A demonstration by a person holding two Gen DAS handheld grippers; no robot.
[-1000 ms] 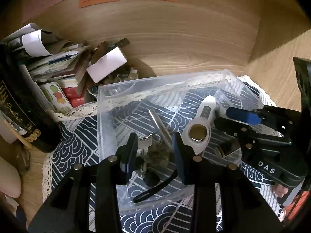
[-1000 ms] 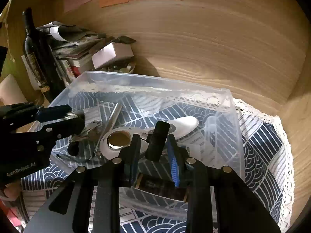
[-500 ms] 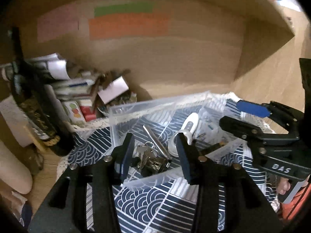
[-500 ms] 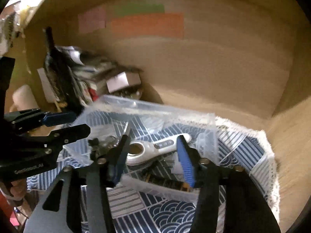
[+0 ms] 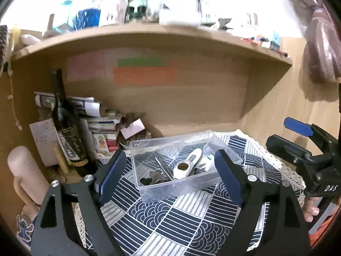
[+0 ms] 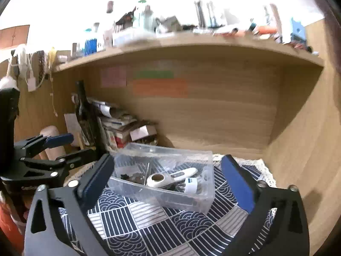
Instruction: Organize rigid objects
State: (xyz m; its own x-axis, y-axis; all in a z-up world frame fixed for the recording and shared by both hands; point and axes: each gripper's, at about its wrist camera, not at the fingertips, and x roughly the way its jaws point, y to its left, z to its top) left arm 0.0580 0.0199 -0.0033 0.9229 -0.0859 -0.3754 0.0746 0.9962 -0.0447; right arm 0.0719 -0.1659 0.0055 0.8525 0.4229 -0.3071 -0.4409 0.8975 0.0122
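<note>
**Grippers held wide above a filled box**

Jaws of the left gripper (image 5: 168, 177) stand spread wide and hold nothing; those of the right gripper (image 6: 167, 179) are equally wide and bare. Both hang apart from the clear plastic box (image 5: 170, 188), which rests on a blue-and-white patterned cloth (image 5: 170, 219) with a lace edge. Inside the box lie a white thermometer (image 5: 188, 164), a bunch of keys (image 5: 156, 175), a thin metal rod (image 5: 164, 168) and a small white part with a blue band (image 6: 191, 184). To the far left stand a dark bottle (image 5: 68, 132) and a stack of papers (image 5: 100, 123) against the wooden back wall (image 5: 202, 98), which carries coloured paper notes (image 5: 145, 75). A crowded shelf (image 5: 149, 32) runs above.
</note>
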